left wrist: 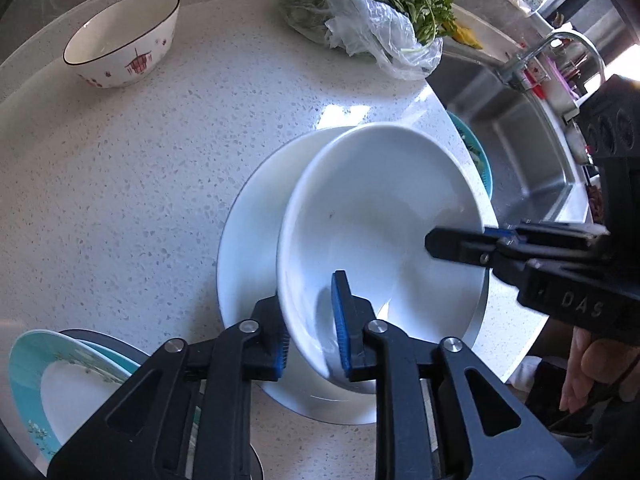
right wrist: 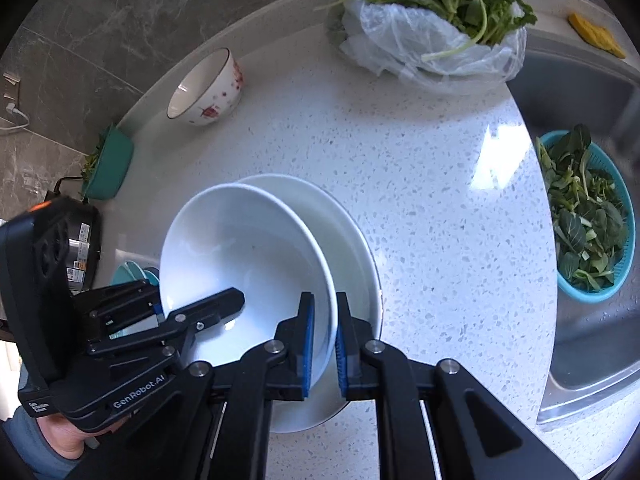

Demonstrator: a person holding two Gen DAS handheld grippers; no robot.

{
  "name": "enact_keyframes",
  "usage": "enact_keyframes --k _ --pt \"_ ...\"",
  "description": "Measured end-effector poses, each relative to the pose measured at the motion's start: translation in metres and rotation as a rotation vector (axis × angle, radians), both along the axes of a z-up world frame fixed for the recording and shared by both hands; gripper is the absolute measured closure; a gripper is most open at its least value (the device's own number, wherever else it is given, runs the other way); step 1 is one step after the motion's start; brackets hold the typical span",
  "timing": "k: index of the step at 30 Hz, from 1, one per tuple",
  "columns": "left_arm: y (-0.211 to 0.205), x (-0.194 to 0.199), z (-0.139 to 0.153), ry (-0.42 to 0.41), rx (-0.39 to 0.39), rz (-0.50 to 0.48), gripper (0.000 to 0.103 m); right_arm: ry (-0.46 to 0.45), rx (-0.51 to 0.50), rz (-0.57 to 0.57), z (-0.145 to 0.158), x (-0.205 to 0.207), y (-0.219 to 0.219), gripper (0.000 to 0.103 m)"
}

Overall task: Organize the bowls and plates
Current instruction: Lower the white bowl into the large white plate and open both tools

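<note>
Bowl (left wrist: 380, 216) and plate (left wrist: 248, 240) sat together near the counter's (left wrist: 160, 160) edge by the sink (left wrist: 520, 152), the white bowl tilted inside the wider white plate. Both grippers had hold of that bowl. The left gripper (left wrist: 310, 328) straddled the near rim, one blue pad outside the wall and one inside, jaws clamped on the bowl. The right gripper (right wrist: 322, 344) did the same on the opposite rim, its blue pads pressed to either side of the wall, jaws likewise clamped on it. In each wrist view the other gripper reached in from the side, one black finger lying across the bowl's inside.

Farther back on the speckled counter stood a second bowl, the patterned bowl (left wrist: 120, 40), white with red marks and a dark rim, upright and well apart from the plate. A plastic bag of greens (left wrist: 376, 20) lay toward the back beside the sink. A blue colander (right wrist: 588, 216) of leafy greens rested in the sink, just past the counter's edge. A teal-rimmed plate (left wrist: 48, 392) sat at the left, partly hidden behind the left gripper's frame. A teal tub (right wrist: 110, 164) stood against the grey wall, and beside it a dark appliance (right wrist: 82, 240) showed only in part.
</note>
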State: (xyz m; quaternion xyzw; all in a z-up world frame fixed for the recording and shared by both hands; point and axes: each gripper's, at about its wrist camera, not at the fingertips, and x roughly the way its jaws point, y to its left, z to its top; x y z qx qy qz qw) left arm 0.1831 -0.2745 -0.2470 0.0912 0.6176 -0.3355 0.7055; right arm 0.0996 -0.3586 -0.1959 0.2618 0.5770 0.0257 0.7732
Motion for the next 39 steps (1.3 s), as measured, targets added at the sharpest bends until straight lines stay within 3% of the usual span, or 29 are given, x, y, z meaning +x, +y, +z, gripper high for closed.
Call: enact_keyframes --k 6,9,14,21,23,26,35,39 --pt "0.004 0.0 0.004 -0.016 -0.01 -0.006 0.077 0.018 0.007 -0.011 -0.004 -0.003 0.002 0.092" --pt "0.006 -0.001 0.005 -0.012 -0.028 -0.007 0.069 0.025 0.001 -0.011 -0.005 -0.003 0.002 0.093" --pt "0.0 -0.007 0.008 -0.001 -0.059 -0.031 0.044 0.034 -0.004 -0.009 -0.006 -0.003 0.003 0.094" --pt "0.004 -0.007 0.011 0.04 -0.09 -0.021 0.033 0.03 0.012 -0.016 -0.007 -0.007 0.001 0.096" --pt "0.003 -0.008 0.018 0.018 -0.101 -0.022 0.019 0.028 0.008 -0.014 -0.005 -0.008 -0.001 0.096" --pt "0.004 -0.007 0.026 -0.012 -0.1 -0.018 0.007 0.022 -0.007 -0.012 -0.001 -0.006 -0.003 0.095" --pt "0.026 0.001 0.063 -0.05 -0.148 0.023 0.007 0.03 -0.024 0.01 -0.003 -0.004 -0.004 0.094" --pt "0.049 0.021 0.085 -0.057 -0.181 0.064 0.007 0.007 -0.016 0.009 0.003 -0.004 -0.004 0.083"
